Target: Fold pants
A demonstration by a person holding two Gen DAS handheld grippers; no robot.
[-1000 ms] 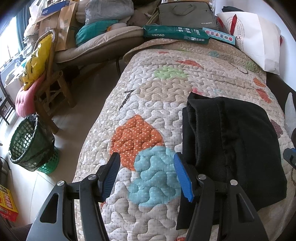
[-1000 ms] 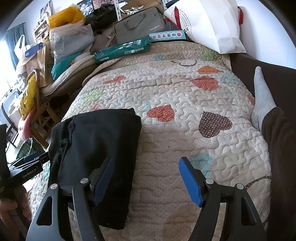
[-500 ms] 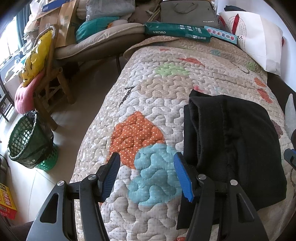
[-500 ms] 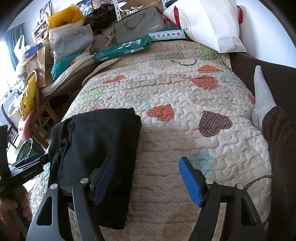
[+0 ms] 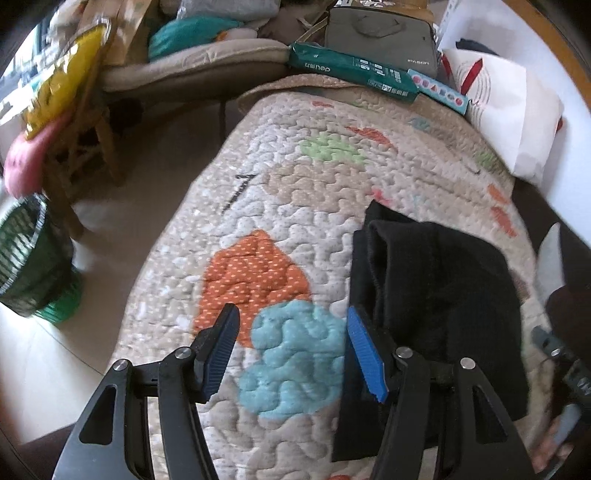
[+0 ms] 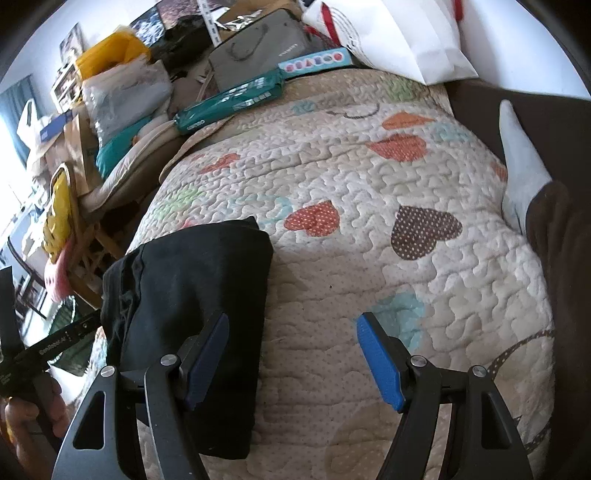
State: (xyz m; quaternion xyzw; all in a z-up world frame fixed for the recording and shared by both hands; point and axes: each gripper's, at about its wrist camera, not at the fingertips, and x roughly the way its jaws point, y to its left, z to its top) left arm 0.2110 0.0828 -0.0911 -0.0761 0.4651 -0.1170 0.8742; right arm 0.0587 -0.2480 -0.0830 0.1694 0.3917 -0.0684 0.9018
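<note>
item: black knit pants [image 5: 439,306], folded into a thick rectangular stack, lying flat on a beige quilted bedspread with coloured heart patches [image 5: 295,192]. in the right wrist view the stack [image 6: 192,306] sits at the near left of the bedspread [image 6: 369,177], close to its left edge.

left gripper [image 5: 291,345]: black arms, blue ribbed pads; jaws apart with nothing between them, over an orange and a light blue patch, just left of the pants' left edge.

right gripper [image 6: 291,354]: jaws wide apart and holding nothing, over bare quilt; its left finger in front of the pants' right part.

far end of bed: long green box [image 6: 229,103], grey zip case [image 6: 258,48], white paper bag [image 6: 399,33].

left of bed, on floor: dark green mesh basket [image 5: 22,262].

right side: a person's grey-socked foot [image 6: 521,166].
</note>
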